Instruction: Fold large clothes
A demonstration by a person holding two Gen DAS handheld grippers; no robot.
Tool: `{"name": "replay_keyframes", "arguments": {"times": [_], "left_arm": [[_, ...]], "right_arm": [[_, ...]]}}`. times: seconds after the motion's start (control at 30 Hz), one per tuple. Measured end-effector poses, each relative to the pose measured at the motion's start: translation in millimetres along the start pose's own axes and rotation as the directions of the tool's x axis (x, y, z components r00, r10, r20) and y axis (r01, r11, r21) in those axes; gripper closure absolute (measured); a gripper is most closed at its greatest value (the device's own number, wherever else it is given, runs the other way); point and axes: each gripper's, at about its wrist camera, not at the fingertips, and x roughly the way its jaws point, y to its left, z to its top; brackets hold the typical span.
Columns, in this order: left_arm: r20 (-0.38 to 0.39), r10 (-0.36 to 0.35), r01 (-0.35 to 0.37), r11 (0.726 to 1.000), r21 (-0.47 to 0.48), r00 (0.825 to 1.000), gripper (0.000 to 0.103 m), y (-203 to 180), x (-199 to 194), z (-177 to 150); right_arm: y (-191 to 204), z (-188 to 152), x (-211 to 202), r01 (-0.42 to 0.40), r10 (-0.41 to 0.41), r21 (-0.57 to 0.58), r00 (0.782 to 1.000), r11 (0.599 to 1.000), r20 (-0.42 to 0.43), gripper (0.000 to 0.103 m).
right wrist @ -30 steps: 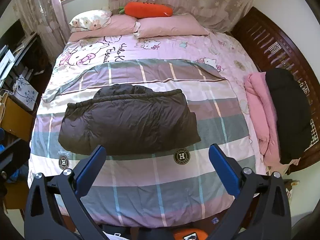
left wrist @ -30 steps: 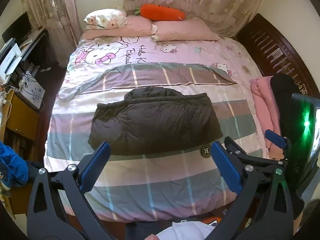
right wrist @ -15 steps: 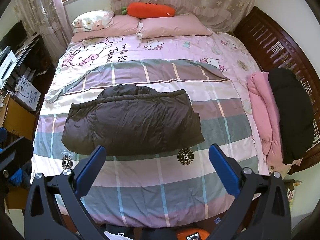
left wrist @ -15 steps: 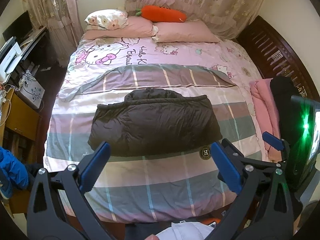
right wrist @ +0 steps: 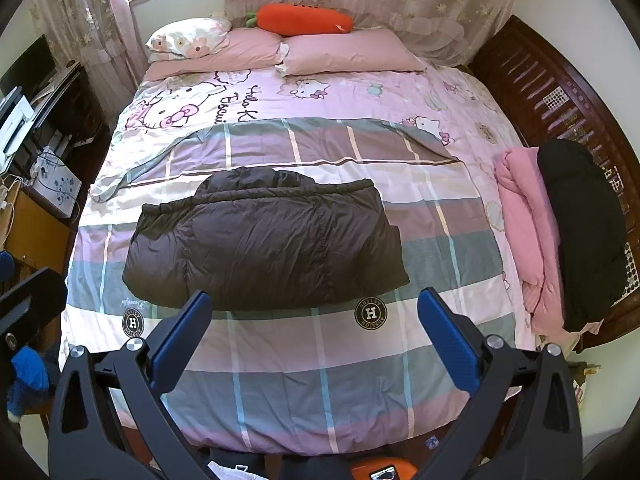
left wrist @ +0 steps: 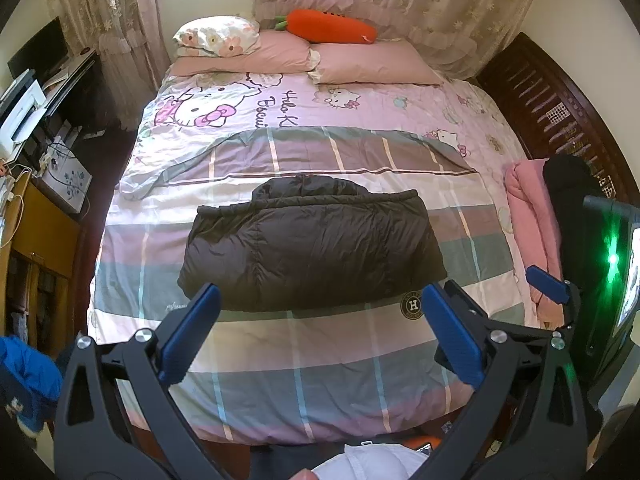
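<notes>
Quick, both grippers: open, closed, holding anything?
Left gripper: open, empty, above the dark brown puffer jacket.
Right gripper: open, empty.

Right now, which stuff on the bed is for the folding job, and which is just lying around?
For the job:
- dark puffy jacket, lying on the plaid quilt
- left gripper and right gripper, jaws open, holding nothing

Just lying about:
- carrot plush
- pink pillows
- pink clothes and black clothes piled at the bed's right edge

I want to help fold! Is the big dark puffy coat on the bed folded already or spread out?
Folded: the dark brown puffy coat lies as one compact bundle, no sleeves sticking out.
</notes>
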Motion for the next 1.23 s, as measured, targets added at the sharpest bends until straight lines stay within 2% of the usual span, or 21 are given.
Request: {"name": "replay_keyframes", "arguments": {"times": [0.5,0.67,0.9,1.03,1.23], "left_arm": [[0.000,-0.001,0.001,1.000,-0.005,1.000,0.002,2,-1,-2],[0.004,-0.024,0.024,1.000,-0.010,1.000,0.002,5,-2,-3],[0.002,-0.014,0.014,1.000,-0.006,1.000,0.002,5,-3,-4],[0.000,0.031,-0.031,1.000,0.005,1.000,0.002,2,2,-5],[-0.006,0.045,-0.045,0.999,0.009,0.999,0.002,2,6,-4]], "right_arm": [[2,-1,2,0.002,-0.002,-0.003,1.000,1.000,-0.008,0.001],[1,-5,4,0.003,-0.003,-0.014,1.000,1.000,-0.010,0.001],[1,-5,4,0.004,-0.004,-0.010,1.000,1.000,-0.011,0.001],[0,-8,7,0.001,-0.001,-0.018,1.000,1.000,-0.012,0.001],[-2,-13,10,-0.002,0.001,-0.019,1.000,1.000,-0.016,0.001]]}}
